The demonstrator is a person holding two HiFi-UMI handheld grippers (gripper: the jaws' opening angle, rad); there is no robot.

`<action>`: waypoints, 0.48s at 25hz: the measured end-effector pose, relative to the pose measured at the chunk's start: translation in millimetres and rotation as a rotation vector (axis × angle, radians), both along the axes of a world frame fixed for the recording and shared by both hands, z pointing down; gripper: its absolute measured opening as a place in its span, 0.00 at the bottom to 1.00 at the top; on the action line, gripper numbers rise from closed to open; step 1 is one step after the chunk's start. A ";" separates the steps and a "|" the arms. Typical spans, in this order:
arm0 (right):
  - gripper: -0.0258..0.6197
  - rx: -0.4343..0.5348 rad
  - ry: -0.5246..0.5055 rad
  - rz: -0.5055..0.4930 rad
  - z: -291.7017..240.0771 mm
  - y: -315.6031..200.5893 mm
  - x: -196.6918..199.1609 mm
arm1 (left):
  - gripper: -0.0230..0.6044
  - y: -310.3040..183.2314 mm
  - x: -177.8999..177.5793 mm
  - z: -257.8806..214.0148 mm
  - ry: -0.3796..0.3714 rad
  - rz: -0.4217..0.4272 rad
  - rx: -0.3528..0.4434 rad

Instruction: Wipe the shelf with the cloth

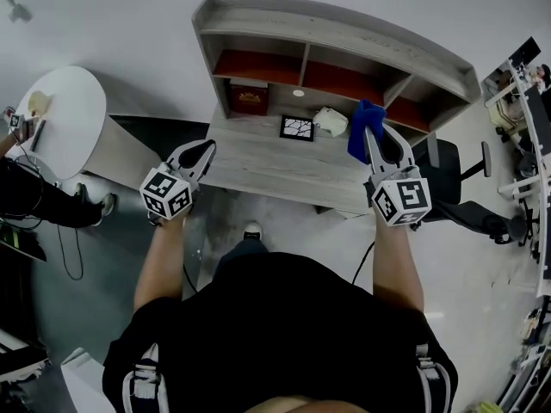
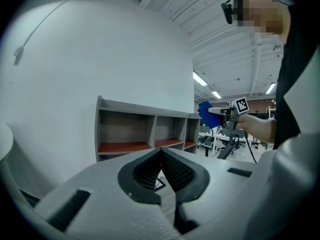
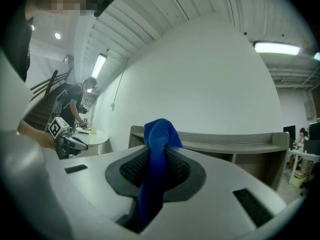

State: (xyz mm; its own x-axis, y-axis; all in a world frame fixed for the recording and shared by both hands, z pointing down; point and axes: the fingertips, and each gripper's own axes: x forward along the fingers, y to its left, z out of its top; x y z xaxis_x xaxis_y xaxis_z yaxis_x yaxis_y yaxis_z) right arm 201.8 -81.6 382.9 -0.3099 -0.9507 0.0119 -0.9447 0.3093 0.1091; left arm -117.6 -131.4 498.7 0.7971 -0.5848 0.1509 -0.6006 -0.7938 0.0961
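The grey shelf unit (image 1: 344,37) with red-brown compartment floors stands against the white wall, above a grey desk top (image 1: 267,166). It also shows in the left gripper view as the shelf (image 2: 145,119) and behind the jaws in the right gripper view (image 3: 240,144). My right gripper (image 1: 377,130) is shut on a blue cloth (image 1: 362,132), held in the air in front of the right compartments. The cloth (image 3: 159,139) sticks up between the pads. My left gripper (image 1: 207,148) hovers at the desk's left front corner, its jaws (image 2: 161,153) shut with nothing between them.
On the desk lie a dark red box (image 1: 248,97), a small framed picture (image 1: 297,128) and a white object (image 1: 330,121). A round white table (image 1: 56,114) with a person (image 1: 34,200) beside it is at the left. A black office chair (image 1: 456,188) stands at the right.
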 end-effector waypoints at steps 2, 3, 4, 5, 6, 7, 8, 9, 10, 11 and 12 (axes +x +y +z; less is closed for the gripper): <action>0.14 0.008 -0.006 0.003 0.8 -7.2 -1.0 | 0.06 -7.5 -0.4 5.6 -0.004 0.004 -0.005; 0.14 0.014 -0.004 0.001 0.2 -10.8 -1.8 | 0.06 -11.5 -0.7 8.2 -0.005 0.001 -0.008; 0.14 0.018 0.002 -0.002 -0.2 -14.8 -2.5 | 0.06 -15.6 -0.9 10.9 -0.003 -0.003 -0.011; 0.14 0.017 0.006 -0.002 0.3 -18.8 -2.8 | 0.06 -20.2 -0.8 13.9 -0.002 -0.004 -0.016; 0.14 0.014 0.007 0.000 1.5 -23.1 -3.0 | 0.06 -25.3 -0.7 17.0 -0.001 -0.002 -0.021; 0.14 0.010 0.004 0.003 3.3 -28.1 -3.9 | 0.06 -30.9 -1.3 19.9 -0.002 0.002 -0.027; 0.14 0.005 0.002 0.005 5.2 -34.4 -5.8 | 0.06 -36.8 -2.9 22.3 -0.003 0.006 -0.032; 0.14 0.001 0.000 0.006 6.9 -41.8 -8.7 | 0.06 -43.2 -5.3 24.2 -0.003 0.009 -0.035; 0.14 -0.002 0.000 0.004 8.1 -49.9 -12.3 | 0.06 -50.1 -8.2 25.6 -0.003 0.011 -0.036; 0.14 -0.003 0.001 0.001 8.7 -58.4 -16.3 | 0.06 -57.8 -11.2 26.4 -0.004 0.011 -0.036; 0.14 -0.003 0.003 -0.003 9.1 -67.0 -20.6 | 0.06 -66.2 -14.1 27.0 -0.003 0.010 -0.034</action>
State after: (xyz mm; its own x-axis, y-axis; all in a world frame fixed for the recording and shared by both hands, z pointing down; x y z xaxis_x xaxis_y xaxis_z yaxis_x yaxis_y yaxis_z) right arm 181.2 -148.6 392.0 -0.3131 -0.9496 0.0155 -0.9433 0.3128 0.1112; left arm -131.7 -197.6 525.7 0.8023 -0.5713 0.1729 -0.5930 -0.7960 0.1212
